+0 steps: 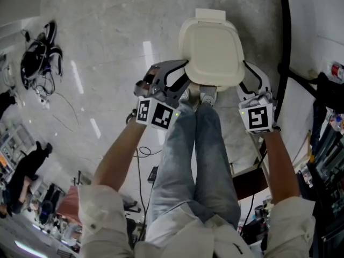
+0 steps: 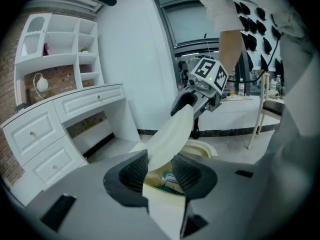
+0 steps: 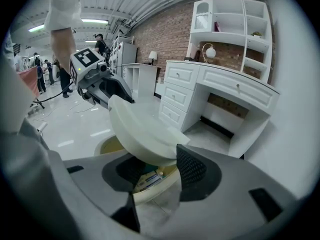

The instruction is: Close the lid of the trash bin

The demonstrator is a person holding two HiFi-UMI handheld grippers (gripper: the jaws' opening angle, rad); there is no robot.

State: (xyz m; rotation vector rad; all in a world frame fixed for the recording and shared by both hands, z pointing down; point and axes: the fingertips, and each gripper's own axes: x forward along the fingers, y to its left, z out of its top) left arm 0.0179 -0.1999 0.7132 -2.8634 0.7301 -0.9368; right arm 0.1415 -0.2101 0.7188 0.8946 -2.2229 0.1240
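A cream trash bin [image 1: 210, 16] stands on the floor in front of the person's shoes. Its lid [image 1: 211, 50] is tilted partway down over the bin's mouth [image 2: 200, 149]. My left gripper [image 1: 183, 71] is at the lid's left edge and my right gripper [image 1: 248, 71] at its right edge. In the left gripper view the lid's edge [image 2: 170, 134] runs between my left gripper's [image 2: 160, 171] jaws, with a gap beside the pads. In the right gripper view the lid [image 3: 142, 129] lies over my right gripper's [image 3: 160, 169] jaws, not pinched. Rubbish shows inside the bin [image 3: 147, 176].
A white desk with drawers [image 2: 60, 124] and wall shelves [image 3: 235, 29] stand beside the bin. The person's legs [image 1: 199, 144] hang below it in the head view. Cables [image 1: 40, 58] lie on the floor at left, a wooden stool [image 1: 250, 181] at right. People stand far back [image 3: 50, 71].
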